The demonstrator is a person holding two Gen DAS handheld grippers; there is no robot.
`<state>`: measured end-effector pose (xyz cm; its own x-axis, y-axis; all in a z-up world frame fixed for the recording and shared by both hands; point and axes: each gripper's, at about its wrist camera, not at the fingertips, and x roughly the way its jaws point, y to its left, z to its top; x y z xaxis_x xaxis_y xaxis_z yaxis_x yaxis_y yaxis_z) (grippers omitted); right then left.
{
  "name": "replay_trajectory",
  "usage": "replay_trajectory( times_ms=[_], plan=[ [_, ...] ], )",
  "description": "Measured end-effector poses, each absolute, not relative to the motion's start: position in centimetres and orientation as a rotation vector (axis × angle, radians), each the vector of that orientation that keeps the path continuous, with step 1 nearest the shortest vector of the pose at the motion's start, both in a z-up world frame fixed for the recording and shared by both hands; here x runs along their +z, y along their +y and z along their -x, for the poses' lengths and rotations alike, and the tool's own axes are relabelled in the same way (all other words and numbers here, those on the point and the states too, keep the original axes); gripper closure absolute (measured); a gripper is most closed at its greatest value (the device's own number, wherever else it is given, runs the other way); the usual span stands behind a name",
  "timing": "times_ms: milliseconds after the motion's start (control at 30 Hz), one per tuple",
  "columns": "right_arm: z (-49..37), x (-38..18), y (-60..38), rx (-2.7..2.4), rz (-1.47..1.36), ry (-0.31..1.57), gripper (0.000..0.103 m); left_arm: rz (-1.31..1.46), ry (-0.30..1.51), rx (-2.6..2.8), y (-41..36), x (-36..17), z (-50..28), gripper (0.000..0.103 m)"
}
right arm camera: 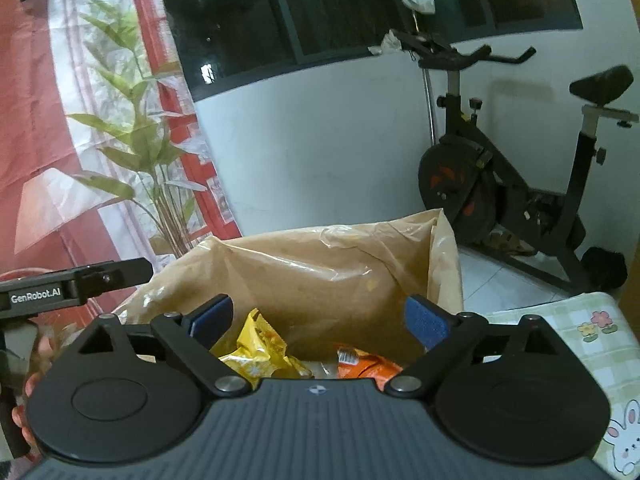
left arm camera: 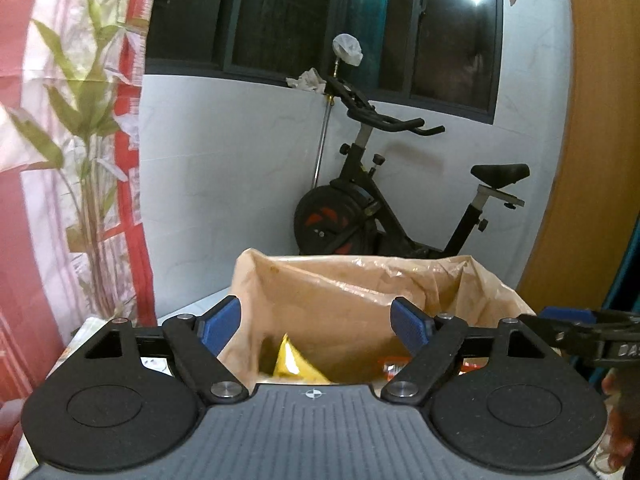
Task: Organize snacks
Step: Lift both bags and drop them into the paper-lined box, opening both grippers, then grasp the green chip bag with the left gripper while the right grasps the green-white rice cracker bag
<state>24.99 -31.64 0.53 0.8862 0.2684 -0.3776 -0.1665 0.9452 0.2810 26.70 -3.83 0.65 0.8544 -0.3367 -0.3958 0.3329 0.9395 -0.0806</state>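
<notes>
Snacks are sitting inside the brown bag (right arm camera: 320, 272): yellow packet (right arm camera: 256, 350), orange packet (right arm camera: 366, 362). Left hand-held gripper (left arm camera: 316, 326) and right hand-held gripper (right arm camera: 320, 320) are hovering wide and empty; sorting appears largely unfinished.

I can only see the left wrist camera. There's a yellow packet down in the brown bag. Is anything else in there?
Observer: Yes, a crinkly orange snack packet lies beside the yellow snack packet in the brown plastic-lined bag.
Operator: Is the right hand-held gripper holding one?
Observer: No, the right hand-held gripper is open, with nothing between its blue pads.
Operator: What's the bag sitting on?
Observer: A pale green checked tablecloth with flowers and a bunny.
</notes>
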Motion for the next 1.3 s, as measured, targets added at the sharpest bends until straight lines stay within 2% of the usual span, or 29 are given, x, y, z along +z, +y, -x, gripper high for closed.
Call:
replay_trajectory(
  times_ms=[300,533,667,967,1300],
  plan=[
    [-18.6,0.4,-30.1,0.205,-0.206,0.333,0.006,0.025,0.425,-0.306,-0.5,0.0,-21.6,0.019],
    [-15.2,-1.7,-29.4,0.149,-0.214,0.362,0.005,0.093,0.429,-0.247,1.6,-0.8,-17.7,0.019],
    [-13.7,-2.9,-28.9,0.106,-0.2,0.389,0.001,0.087,0.445,-0.227,1.8,-1.6,-16.1,0.019],
    [-11.5,-5.4,-28.6,0.066,-0.208,0.433,0.0,0.056,0.447,-0.236,1.4,-3.4,-14.8,0.019],
    [-12.8,-6.8,-28.5,0.076,-0.211,0.5,0.0,0.091,0.497,-0.223,1.8,-6.3,-16.9,0.019]
  ],
)
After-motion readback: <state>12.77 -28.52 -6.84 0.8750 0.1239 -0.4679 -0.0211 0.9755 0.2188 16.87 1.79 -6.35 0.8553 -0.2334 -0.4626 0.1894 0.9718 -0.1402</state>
